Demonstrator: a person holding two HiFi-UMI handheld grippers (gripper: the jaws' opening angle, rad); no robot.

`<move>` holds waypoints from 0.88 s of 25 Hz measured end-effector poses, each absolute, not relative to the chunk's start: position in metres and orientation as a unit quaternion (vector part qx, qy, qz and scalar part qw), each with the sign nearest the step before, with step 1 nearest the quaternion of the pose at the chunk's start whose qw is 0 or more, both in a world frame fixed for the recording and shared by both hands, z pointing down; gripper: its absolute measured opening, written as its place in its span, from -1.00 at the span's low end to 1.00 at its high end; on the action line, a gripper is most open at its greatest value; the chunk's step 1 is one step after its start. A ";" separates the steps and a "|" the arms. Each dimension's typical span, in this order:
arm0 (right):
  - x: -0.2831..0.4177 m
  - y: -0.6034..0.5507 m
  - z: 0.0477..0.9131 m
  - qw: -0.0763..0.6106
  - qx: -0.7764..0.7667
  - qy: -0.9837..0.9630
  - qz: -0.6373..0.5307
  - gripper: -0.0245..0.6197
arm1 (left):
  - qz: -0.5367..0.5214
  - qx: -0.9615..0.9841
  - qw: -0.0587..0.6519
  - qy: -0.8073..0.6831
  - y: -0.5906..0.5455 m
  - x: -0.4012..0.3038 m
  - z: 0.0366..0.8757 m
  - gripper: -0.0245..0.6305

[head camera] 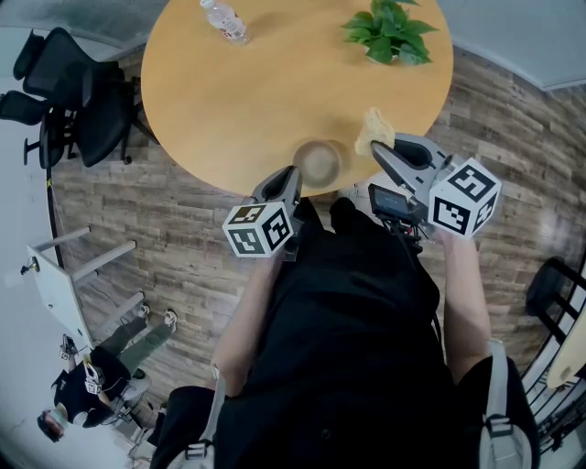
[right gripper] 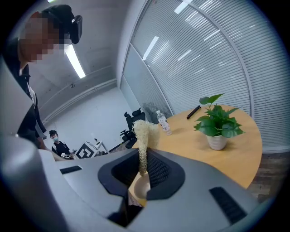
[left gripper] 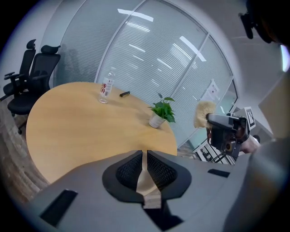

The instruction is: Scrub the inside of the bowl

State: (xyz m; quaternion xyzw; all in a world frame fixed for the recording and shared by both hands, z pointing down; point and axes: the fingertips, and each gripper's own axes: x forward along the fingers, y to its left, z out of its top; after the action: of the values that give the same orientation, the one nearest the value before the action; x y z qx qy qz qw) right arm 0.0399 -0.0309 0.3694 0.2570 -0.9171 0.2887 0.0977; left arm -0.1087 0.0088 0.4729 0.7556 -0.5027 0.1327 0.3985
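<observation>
A small tan bowl [head camera: 320, 163] stands on the round wooden table [head camera: 247, 101] at its near edge. My left gripper [head camera: 293, 174] reaches the bowl's left side. In the left gripper view [left gripper: 144, 156] its jaws stand almost together with a thin strip of the bowl's wall [left gripper: 145, 181] pinched between them. Just right of the bowl, my right gripper [head camera: 377, 147] is shut on a pale fibrous sponge [head camera: 373, 130]. In the right gripper view [right gripper: 144, 156] the sponge [right gripper: 144, 136] sticks up from the jaws and the bowl [right gripper: 138, 189] shows below them.
A water bottle [head camera: 225, 20] and a potted plant [head camera: 389, 29] stand on the table's far side, with a black pen-like thing [left gripper: 124, 94] near the bottle. Black office chairs [head camera: 73, 101] stand left of the table. A person [head camera: 92, 385] sits on the floor at lower left.
</observation>
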 end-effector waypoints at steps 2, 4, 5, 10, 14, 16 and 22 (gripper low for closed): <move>0.040 -0.030 0.370 0.099 0.258 -0.917 0.290 -0.81 | 0.130 0.746 0.421 -0.499 0.012 -0.110 0.481 -0.75; 0.041 -0.031 0.371 0.100 0.258 -0.916 0.290 -0.81 | 0.129 0.736 0.440 -0.498 0.015 -0.112 0.490 -0.66; 0.041 -0.031 0.371 0.101 0.258 -0.916 0.291 -0.81 | 0.130 0.731 0.446 -0.500 0.016 -0.113 0.494 -0.66; 0.042 -0.030 0.373 0.105 0.255 -0.916 0.291 -0.81 | 0.128 0.707 0.480 -0.504 0.020 -0.120 0.513 -0.54; 0.041 -0.030 0.374 0.104 0.255 -0.915 0.294 -0.81 | 0.129 0.691 0.507 -0.499 0.028 -0.122 0.531 -0.47; 0.041 -0.030 0.375 0.105 0.254 -0.915 0.294 -0.81 | 0.137 0.685 0.519 -0.493 0.033 -0.120 0.543 -0.43; 0.047 -0.030 0.379 0.108 0.260 -0.911 0.300 -0.81 | 0.076 0.641 0.599 -0.474 0.044 -0.117 0.563 -0.41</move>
State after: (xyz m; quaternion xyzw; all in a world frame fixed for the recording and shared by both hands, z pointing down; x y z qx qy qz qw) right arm 0.0471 -0.0296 0.3789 0.2603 -0.9114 0.3000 0.1078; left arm -0.1174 0.0441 0.5634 0.6409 -0.4737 0.0764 0.5992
